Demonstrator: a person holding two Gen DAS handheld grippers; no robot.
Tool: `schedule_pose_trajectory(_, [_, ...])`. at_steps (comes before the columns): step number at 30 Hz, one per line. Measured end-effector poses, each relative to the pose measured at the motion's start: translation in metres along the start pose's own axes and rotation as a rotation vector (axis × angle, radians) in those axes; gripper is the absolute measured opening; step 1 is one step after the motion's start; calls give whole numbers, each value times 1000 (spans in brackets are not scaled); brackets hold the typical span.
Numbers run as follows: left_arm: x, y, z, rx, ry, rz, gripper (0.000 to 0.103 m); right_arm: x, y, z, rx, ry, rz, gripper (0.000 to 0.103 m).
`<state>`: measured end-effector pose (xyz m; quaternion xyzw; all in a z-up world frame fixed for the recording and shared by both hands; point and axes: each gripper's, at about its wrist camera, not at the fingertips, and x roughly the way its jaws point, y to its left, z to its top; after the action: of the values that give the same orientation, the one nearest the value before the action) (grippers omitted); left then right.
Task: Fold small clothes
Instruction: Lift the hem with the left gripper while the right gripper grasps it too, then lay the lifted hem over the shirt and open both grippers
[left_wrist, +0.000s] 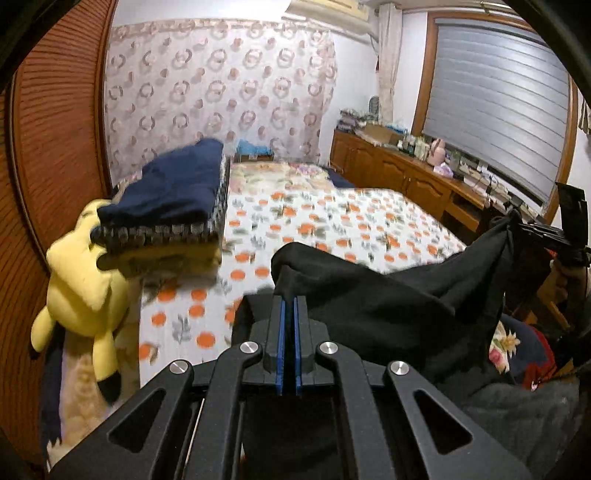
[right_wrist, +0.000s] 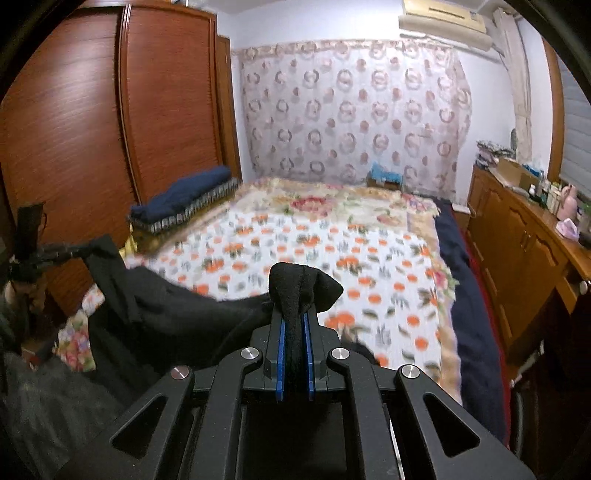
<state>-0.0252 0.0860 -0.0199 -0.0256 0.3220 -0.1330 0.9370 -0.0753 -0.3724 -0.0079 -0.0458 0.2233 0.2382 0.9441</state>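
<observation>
A black garment (left_wrist: 388, 306) hangs stretched in the air between both grippers, above the near end of the bed. In the left wrist view my left gripper (left_wrist: 289, 301) is shut, its blue pads almost touching, with an edge of the cloth pinched at the tips. The cloth runs up to the right, where my right gripper (left_wrist: 524, 225) holds its other corner. In the right wrist view my right gripper (right_wrist: 294, 314) is shut on a bunched fold of the black garment (right_wrist: 177, 314), which spans left to my left gripper (right_wrist: 79, 251).
The bed (left_wrist: 332, 221) has a white sheet with orange flowers. A stack of folded clothes (left_wrist: 173, 199), navy on top, lies at its left edge beside a yellow plush toy (left_wrist: 81, 280). A wooden wardrobe (right_wrist: 110, 129) stands left, a wooden cabinet (right_wrist: 517, 258) right.
</observation>
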Motion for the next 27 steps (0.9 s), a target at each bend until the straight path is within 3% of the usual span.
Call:
schedule_pose_trajectory(5, [21,7,-26,-10,94,18,5,24,2,-21,1,148,-2,8])
schedule_pose_trajectory(7, [26,7,-31,-3,110,32,9,34,0,-32,7,201,-10,8])
schedule_pose_trajectory(10, [26,8,-34,-3,104,48,31,46,-5,-28,28,228,-8,15])
schedule_pose_trajectory(11, [26,9,-32,-7,94,52,43,46,-6,-26,31,229,-18,20])
schedule_pose_trajectory(13, [25,12,-29,-10,80,50,54,43,-7,-20,26,221,-32,26])
schedule_pose_trajectory(14, [25,13,-27,-13,74,50,68,40,-8,-17,27,213,-38,33])
schedule_pose_trajectory(16, [26,16,-21,-19,55,49,83,35,-5,-16,29,187,-49,44])
schedule_pose_trajectory(18, [33,19,-14,-23,52,45,85,27,-8,-7,33,156,-69,55])
schedule_pose_trajectory(20, [41,20,-7,-15,46,63,85,23,-11,-7,30,135,-98,60])
schedule_pose_trajectory(27, [78,28,9,12,68,105,85,48,-30,1,52,134,-147,63])
